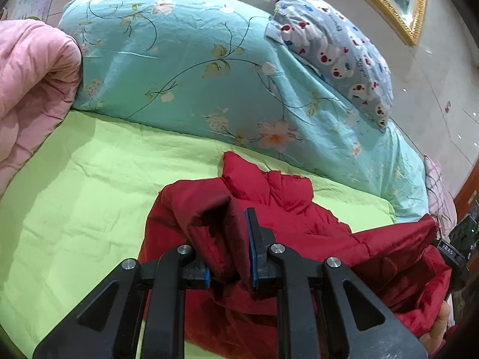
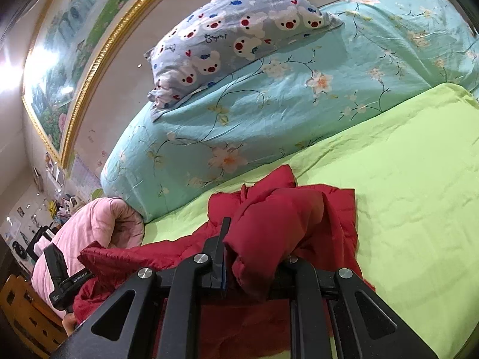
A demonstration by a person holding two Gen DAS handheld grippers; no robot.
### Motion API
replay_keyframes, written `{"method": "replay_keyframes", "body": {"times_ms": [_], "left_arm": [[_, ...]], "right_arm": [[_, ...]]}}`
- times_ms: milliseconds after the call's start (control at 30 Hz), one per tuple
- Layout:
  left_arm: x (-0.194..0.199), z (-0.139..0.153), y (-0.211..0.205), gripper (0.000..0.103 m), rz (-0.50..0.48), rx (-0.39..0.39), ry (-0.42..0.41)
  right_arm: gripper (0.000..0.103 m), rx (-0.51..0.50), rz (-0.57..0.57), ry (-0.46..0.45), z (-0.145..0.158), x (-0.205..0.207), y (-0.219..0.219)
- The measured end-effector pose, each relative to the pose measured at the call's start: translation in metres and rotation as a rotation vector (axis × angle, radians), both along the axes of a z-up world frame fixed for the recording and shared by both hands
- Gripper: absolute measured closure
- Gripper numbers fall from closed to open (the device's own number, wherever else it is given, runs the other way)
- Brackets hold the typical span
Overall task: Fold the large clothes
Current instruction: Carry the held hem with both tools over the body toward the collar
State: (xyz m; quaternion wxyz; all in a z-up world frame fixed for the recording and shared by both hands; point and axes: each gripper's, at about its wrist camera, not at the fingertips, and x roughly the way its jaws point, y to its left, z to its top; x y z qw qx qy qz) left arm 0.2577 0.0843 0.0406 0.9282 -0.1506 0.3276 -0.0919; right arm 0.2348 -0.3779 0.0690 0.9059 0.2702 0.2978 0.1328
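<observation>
Bedding sets the stage as two hand-held grippers lift a red padded jacket for folding

Spread over the bed, the lime-green sheet (image 1: 74,185) gives a broad flat surface, with a rolled turquoise floral quilt (image 1: 185,68), pink quilt (image 1: 27,89) and cartoon-print pillow (image 1: 338,51) pushed to the edges, apparently to free working room. The red padded jacket (image 1: 299,215) lies bunched mid-sheet; the left hand-held gripper (image 1: 230,245) and right hand-held gripper (image 2: 254,254) are each clamped on a raised fold of it, probably to draw it out flat.
</observation>
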Motion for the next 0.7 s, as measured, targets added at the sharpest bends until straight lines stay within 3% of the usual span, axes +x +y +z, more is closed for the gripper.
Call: {"method": "replay_keyframes", "body": {"times_ms": [700], "left_arm": [[0.158,-0.052,-0.004,0.087,0.089,0.036,0.127]], "right_arm": [[0.088,-0.024,-0.071,0.122,-0.066,0.151,-0.010]]}}
